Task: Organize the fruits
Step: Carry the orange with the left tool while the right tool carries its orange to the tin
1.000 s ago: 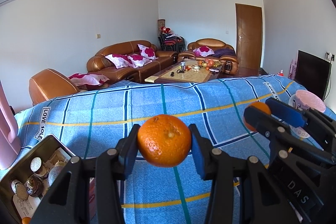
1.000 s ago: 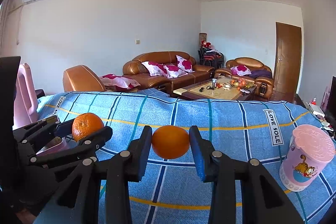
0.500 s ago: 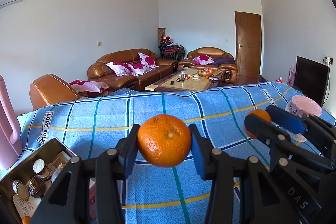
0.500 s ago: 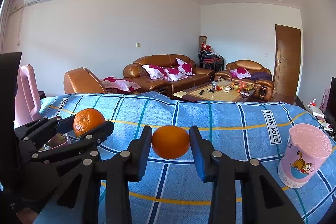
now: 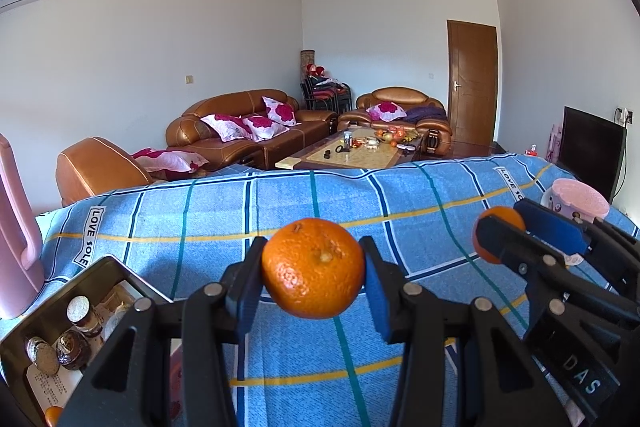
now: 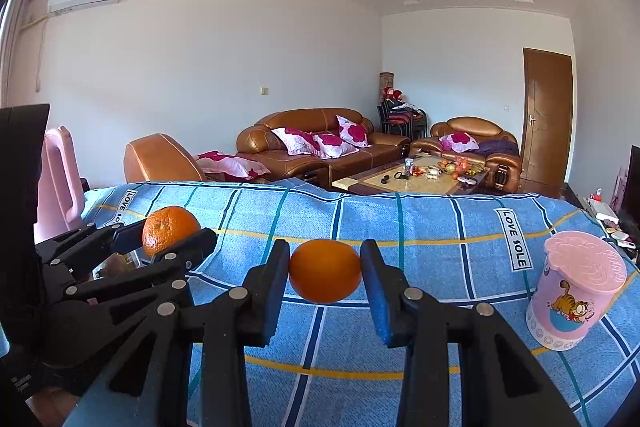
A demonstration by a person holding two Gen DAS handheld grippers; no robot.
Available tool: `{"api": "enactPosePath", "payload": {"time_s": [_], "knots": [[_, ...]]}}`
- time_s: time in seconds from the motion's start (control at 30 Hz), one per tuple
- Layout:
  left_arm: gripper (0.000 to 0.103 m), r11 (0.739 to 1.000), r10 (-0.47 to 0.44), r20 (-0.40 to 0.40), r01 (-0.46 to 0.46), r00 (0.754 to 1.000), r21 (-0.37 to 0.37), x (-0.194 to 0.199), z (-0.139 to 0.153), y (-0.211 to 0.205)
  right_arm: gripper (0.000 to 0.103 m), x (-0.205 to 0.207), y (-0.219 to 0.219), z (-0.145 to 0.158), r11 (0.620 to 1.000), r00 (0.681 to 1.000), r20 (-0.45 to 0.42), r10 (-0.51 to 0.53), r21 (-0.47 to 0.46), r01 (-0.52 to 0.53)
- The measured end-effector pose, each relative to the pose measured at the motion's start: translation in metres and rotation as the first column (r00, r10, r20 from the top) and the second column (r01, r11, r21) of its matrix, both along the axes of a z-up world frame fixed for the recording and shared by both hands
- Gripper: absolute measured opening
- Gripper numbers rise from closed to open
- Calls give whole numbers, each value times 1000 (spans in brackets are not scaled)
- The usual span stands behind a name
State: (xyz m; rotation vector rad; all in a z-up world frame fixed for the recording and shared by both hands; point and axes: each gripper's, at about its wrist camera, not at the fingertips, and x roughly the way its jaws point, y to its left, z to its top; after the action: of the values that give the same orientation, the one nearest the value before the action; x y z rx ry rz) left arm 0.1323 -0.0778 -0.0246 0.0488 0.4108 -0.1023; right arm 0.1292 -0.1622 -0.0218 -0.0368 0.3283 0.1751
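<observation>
Currently:
- Left gripper [image 5: 313, 267]: jaws pinching a dimpled mandarin [image 5: 313, 268] on both sides, held up off the blue plaid cloth [image 5: 208, 211]. The stem scar faces the camera.
- Right gripper [image 6: 325, 270]: jaws pinching a smoother orange [image 6: 325, 270], also clear of the cloth.
- Both grippers sit side by side over the tabletop and are well apart. From the left wrist view, the right gripper shows at the right edge with its orange partly hidden behind a black finger. From the right wrist view, the left gripper shows at the left edge with the mandarin held at its tips.
- Open metal tin [image 5: 94, 269] sits on the cloth at lower left of the left wrist view, below and to the left of the left gripper. There are jars and round lids inside, and a bit of something orange shows at its near corner; cannot tell what it is.
- Pink lidded cup [image 6: 576, 291] with a cartoon cat print stands upright on the cloth, to the right of the right gripper and apart from it.
- Pink chair back [image 6: 60, 179] stands at the left edge of the tabletop.
- Background: brown leather sofas [image 6: 320, 143] with floral cushions, and a coffee table [image 6: 416, 179] with small items on it.
</observation>
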Motion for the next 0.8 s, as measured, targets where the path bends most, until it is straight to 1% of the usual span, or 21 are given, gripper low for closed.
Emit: {"api": "enactPosePath", "payload": {"time_s": [0.17,0.43,0.8], "knots": [[47,1000,-13,-21,13,1000,13,0,-2,-3,39,1,0,0,1000,1000,-11,6,5,-6],[47,1000,-19,-70,19,997,1,-1,-6,3,39,6,-12,-1,997,999,-52,3,74,1],[47,999,-23,-93,26,995,31,-17,-8,10,39,-7,4,-1,999,998,-58,37,31,-35]]}}
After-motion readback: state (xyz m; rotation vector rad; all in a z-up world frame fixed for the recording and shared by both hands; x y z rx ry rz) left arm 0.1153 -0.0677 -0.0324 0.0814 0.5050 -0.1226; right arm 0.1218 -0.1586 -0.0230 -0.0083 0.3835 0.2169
